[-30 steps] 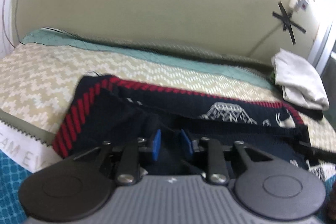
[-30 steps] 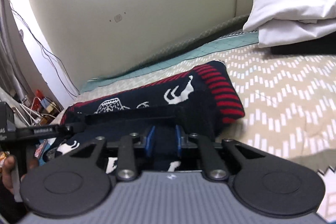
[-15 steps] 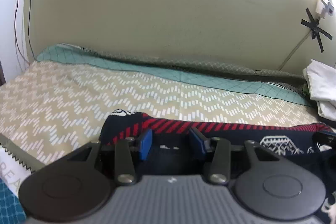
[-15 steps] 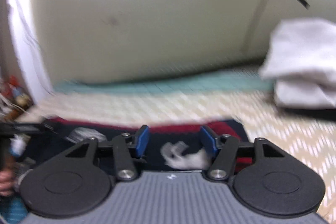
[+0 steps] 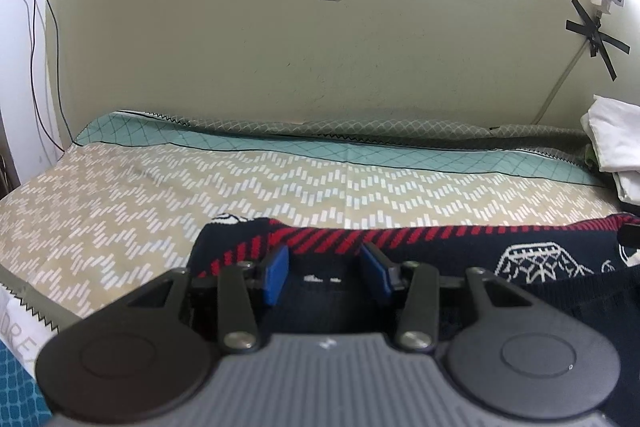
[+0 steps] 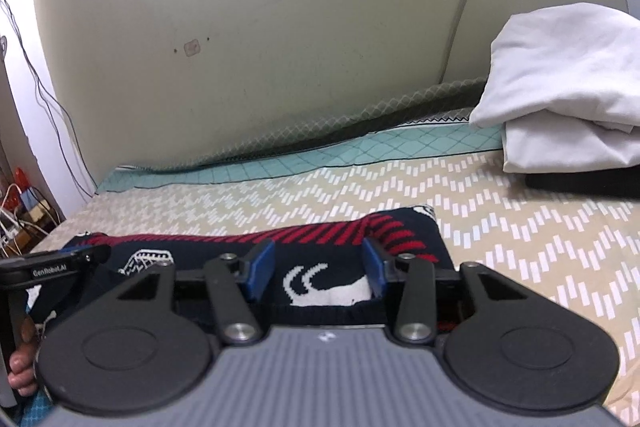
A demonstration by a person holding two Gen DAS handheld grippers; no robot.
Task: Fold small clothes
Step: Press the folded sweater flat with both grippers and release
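Observation:
A navy knit sweater (image 5: 460, 251) with a red striped band and white figures lies folded on the bed, near the front edge. It also shows in the right wrist view (image 6: 320, 259). My left gripper (image 5: 326, 273) is open, its blue pads apart over the sweater's left end. My right gripper (image 6: 318, 269) is open over the sweater's right end, above a white animal figure. Neither holds the cloth. The left gripper's body (image 6: 52, 269) shows at the left of the right wrist view.
The bed cover (image 5: 160, 211) is beige with white zigzags and a teal strip at the wall. A folded white pile (image 6: 568, 91) on a dark item sits at the right end of the bed. Wires and clutter (image 6: 20, 211) lie beyond the left end.
Both grippers have opened and let go of the sweater. They have pulled back and risen a little; the sweater now lies flat in front of them.

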